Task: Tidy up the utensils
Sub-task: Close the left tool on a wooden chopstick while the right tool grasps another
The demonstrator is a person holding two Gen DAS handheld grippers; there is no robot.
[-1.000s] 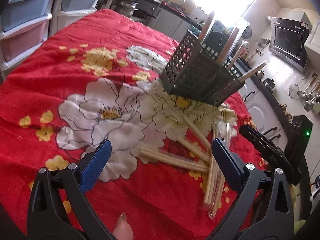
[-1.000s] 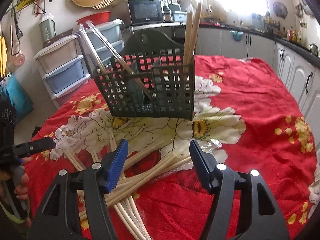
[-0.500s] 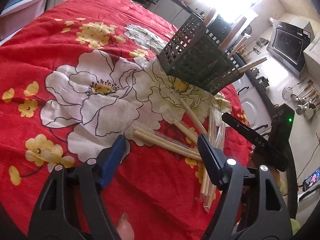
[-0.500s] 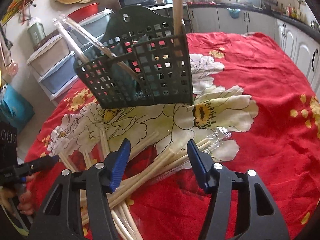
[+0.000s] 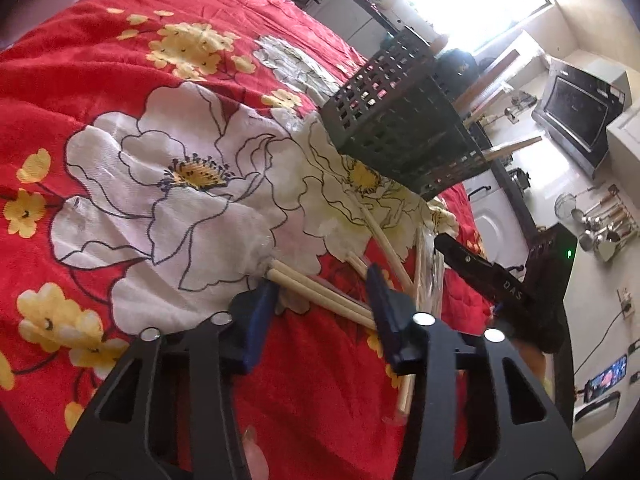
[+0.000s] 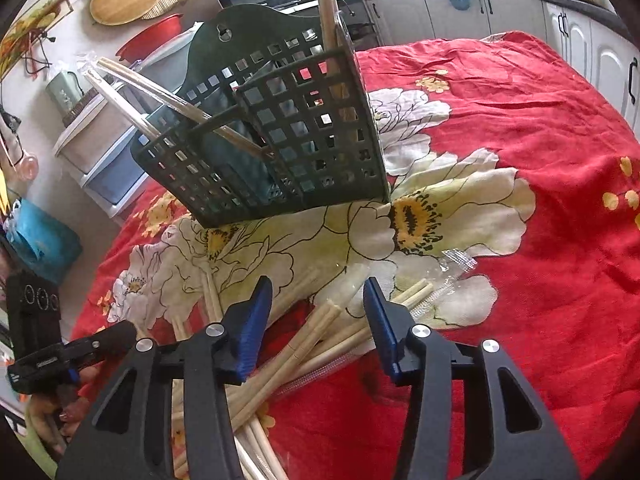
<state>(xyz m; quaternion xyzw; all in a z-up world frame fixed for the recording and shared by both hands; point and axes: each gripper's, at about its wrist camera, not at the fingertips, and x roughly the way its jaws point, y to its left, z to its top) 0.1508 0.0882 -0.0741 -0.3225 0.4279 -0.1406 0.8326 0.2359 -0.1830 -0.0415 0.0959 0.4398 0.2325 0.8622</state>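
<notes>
A dark green slotted utensil holder [image 5: 404,128] [image 6: 280,144] stands on the red flowered cloth with several chopsticks upright and leaning in it. Loose pale wooden chopsticks [image 5: 320,292] [image 6: 312,336] lie in a crossed pile in front of it, some in clear wrappers. My left gripper [image 5: 324,292] is open, lowered over the pile, its blue pads either side of a chopstick pair. My right gripper [image 6: 318,300] is open, low over the other end of the pile, straddling several sticks. Each gripper shows in the other's view, the right [image 5: 492,280] and the left [image 6: 72,352].
The table has a red cloth with white and yellow flowers [image 5: 168,168] [image 6: 520,140]. Plastic drawers [image 6: 100,148] stand beyond the table's far-left edge. Kitchen cabinets [image 6: 520,12] and a microwave [image 5: 576,116] lie beyond the table.
Both grippers have moved down and forward onto the chopstick pile. Their jaws now straddle sticks and stand narrower than before. The holder has not moved.
</notes>
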